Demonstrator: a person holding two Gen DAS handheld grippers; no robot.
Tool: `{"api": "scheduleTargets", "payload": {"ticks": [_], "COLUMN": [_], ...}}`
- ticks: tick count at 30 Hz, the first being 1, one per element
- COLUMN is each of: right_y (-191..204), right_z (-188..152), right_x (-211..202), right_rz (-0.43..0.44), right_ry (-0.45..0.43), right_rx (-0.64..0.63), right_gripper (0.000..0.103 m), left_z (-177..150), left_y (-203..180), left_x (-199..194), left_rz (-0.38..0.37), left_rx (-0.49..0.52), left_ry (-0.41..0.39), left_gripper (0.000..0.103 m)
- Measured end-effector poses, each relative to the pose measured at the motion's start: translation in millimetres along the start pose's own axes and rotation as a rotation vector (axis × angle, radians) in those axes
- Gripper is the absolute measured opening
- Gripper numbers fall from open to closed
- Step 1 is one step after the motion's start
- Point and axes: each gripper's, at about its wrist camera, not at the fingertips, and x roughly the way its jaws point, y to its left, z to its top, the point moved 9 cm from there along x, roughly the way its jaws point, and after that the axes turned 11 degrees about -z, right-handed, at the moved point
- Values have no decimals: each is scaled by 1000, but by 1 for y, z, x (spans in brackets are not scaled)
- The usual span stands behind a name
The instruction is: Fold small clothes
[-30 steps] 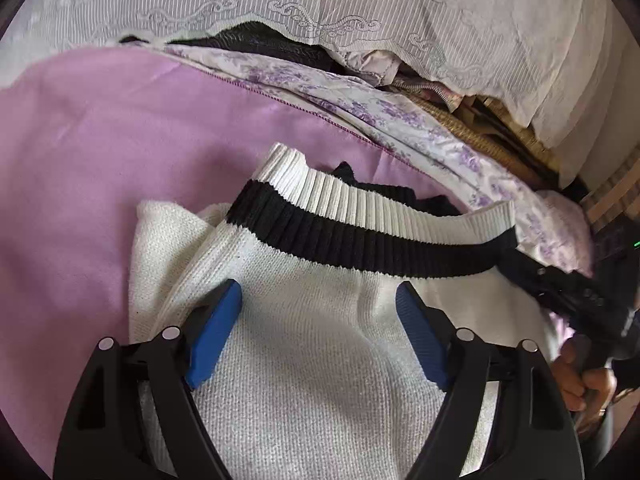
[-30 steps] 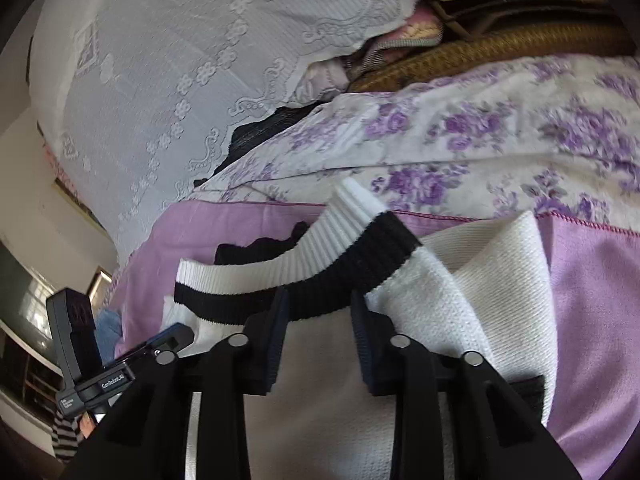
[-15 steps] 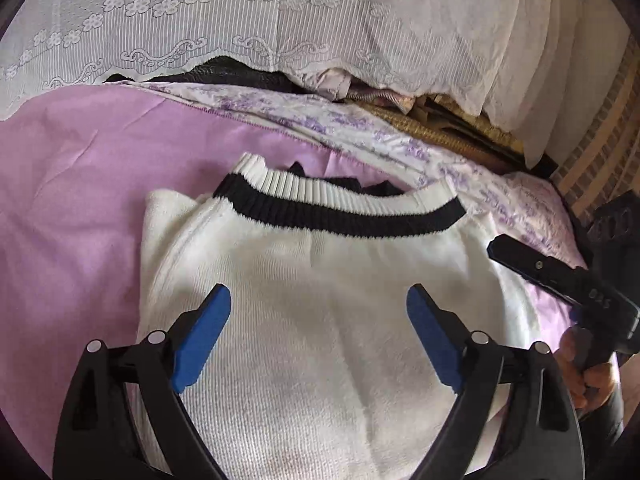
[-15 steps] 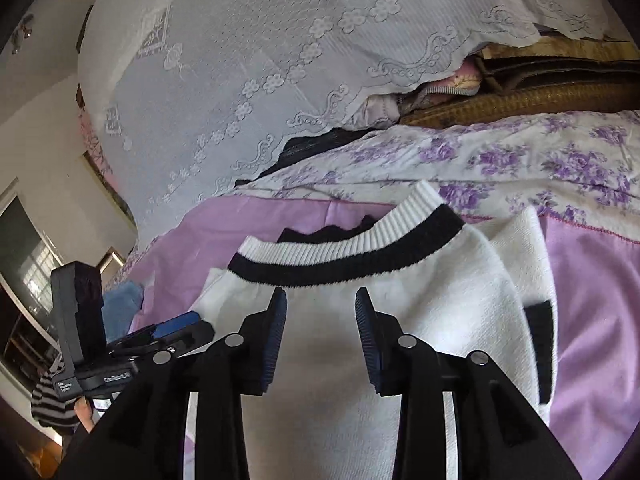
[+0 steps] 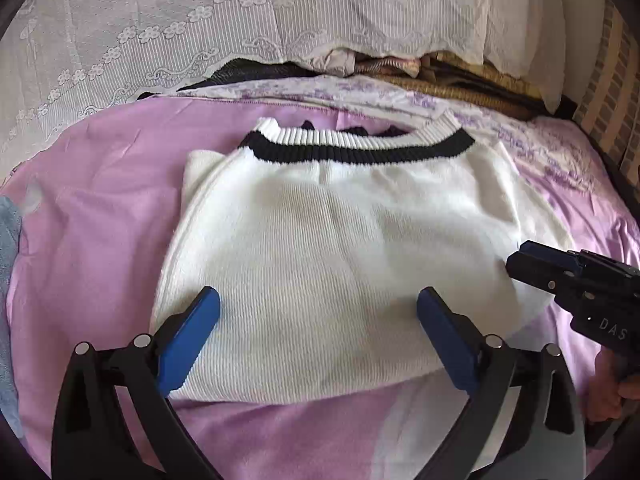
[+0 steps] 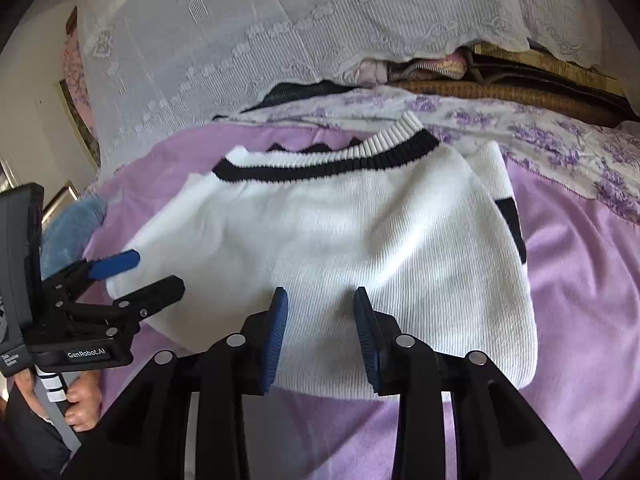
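Observation:
A folded white knit sweater [image 5: 332,248] with a black-and-white ribbed band at its far edge lies flat on the purple bed sheet [image 5: 100,220]. It also shows in the right wrist view [image 6: 340,240]. My left gripper [image 5: 318,312] is wide open and empty, just above the sweater's near edge. My right gripper [image 6: 320,312] is partly open and empty, over the near edge of the sweater. The right gripper shows at the right in the left wrist view [image 5: 520,258], and the left gripper shows at the left in the right wrist view [image 6: 148,272].
A white lace curtain [image 5: 280,8] hangs behind the bed. A floral purple cloth [image 6: 540,132] and a pile of dark and woven items [image 6: 500,84] lie at the back. A blue fabric item [image 6: 72,224] lies at the left edge.
Both grippers have pulled back towards me from the ribbed band. The right gripper opened and let go of the sweater, which now lies flat and folded.

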Motion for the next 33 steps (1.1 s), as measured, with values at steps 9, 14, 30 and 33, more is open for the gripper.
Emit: {"api": "scheduleTargets", "payload": {"ticks": [9, 14, 30, 33], "right_y": [-20, -55, -78, -66], "right_z": [-15, -26, -49, -41], "right_x": [-29, -52, -64, -74], "right_rz": [60, 58, 194, 216], "right_ry": [-17, -27, 19, -26], "right_rx": [146, 292, 528, 475], "right_gripper": [41, 52, 58, 58], "left_z": [-21, -20, -22, -19], "left_y": [-1, -18, -3, 31], "left_x": [-21, -42, -38, -40], "left_rz": [-9, -112, -185, -256], "left_rx": [-60, -97, -219, -391], "left_ry": [-16, -77, -55, -78], "left_gripper": [98, 98, 98, 98]}}
